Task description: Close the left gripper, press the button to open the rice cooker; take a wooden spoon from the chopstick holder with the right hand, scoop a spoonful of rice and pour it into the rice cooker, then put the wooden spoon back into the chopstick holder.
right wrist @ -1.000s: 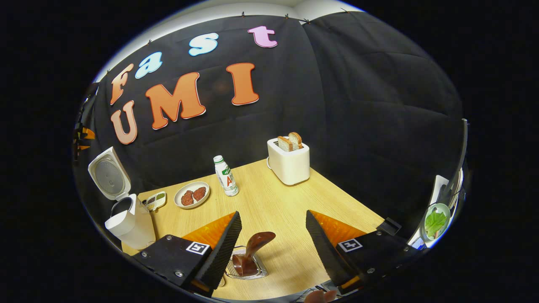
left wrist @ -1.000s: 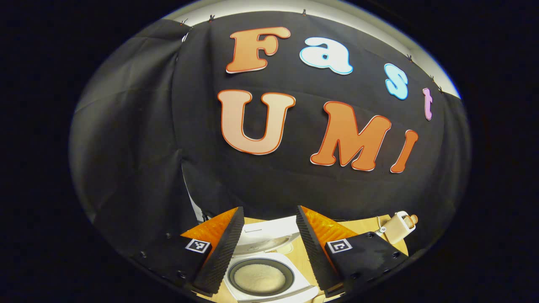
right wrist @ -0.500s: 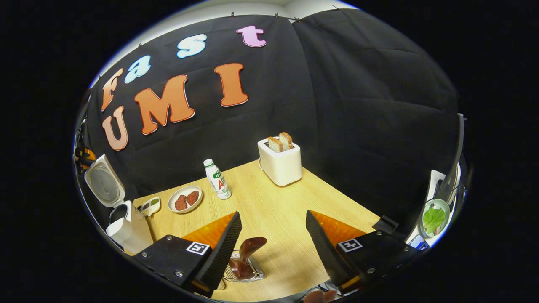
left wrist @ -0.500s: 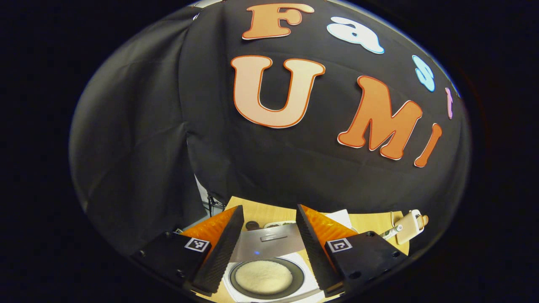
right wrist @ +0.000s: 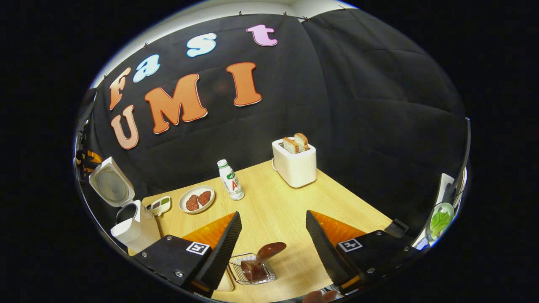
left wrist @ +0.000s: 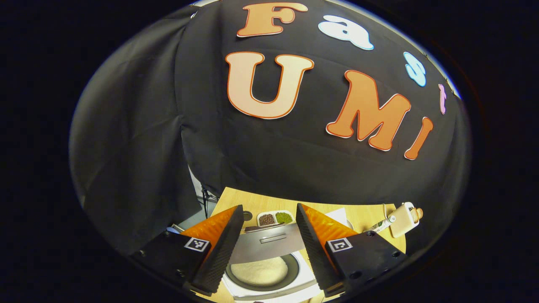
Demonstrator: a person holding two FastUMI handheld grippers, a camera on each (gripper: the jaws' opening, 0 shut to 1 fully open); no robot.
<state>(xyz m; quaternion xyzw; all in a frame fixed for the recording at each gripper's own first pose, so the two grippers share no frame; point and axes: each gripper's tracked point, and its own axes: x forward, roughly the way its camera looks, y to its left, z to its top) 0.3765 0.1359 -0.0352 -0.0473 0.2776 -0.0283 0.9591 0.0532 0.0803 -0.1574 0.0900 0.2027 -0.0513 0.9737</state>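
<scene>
Since a second ago the empty, wide-open right gripper has shifted little, the dark wooden spoon leaning rightward in the wire chopstick holder just below.

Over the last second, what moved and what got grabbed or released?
Left gripper tilted: the white rice cooker slid lower between its fingers. Right gripper drifted slightly above the dark wooden spoon in the wire chopstick holder. Nothing grabbed or released; both stayed open, lid up.
</scene>
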